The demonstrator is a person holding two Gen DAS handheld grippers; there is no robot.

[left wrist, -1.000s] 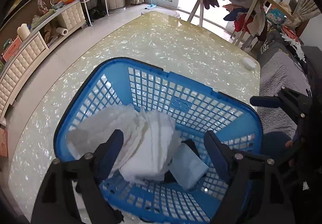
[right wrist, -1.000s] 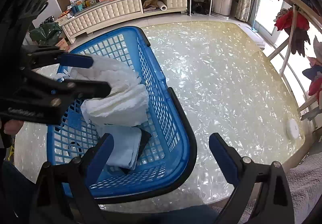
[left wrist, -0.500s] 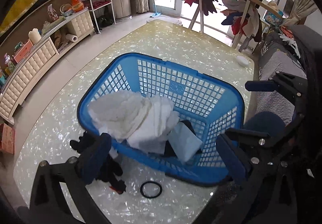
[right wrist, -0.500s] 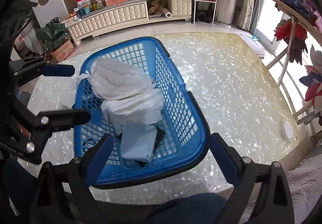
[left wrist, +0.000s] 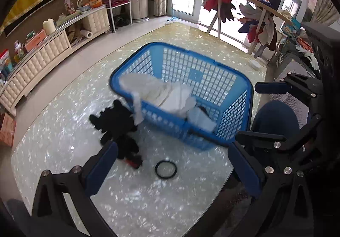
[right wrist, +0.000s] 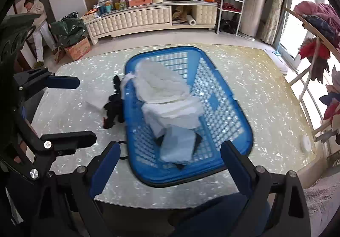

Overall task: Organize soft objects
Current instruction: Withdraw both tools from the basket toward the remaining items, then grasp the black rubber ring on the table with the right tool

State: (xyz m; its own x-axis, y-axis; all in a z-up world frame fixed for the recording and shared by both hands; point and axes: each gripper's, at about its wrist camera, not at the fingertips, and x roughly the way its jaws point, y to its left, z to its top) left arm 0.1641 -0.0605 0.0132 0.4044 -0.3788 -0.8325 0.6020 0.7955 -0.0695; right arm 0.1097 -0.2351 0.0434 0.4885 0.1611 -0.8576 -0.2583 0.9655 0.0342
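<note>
Centrally, a blue basket (left wrist: pixel 212 79) sits on the pearly counter (left wrist: pixel 131 194), holding white folded cloths (right wrist: pixel 167 96) and a pale blue folded cloth (right wrist: pixel 177 146) toward the lower part of the right wrist frame, with one white strip draped over the basket's left rim. Just beside that rim, at left of centre, a black soft item (left wrist: pixel 119 126) lies on the counter, and a black ring (left wrist: pixel 165 169) rests below it near the frame's lower middle. Both tools, the left tool (left wrist: pixel 172 169) and the right tool (right wrist: pixel 170 166), are spread wide with nothing between their blue pads, the left one having just been opening.
</note>
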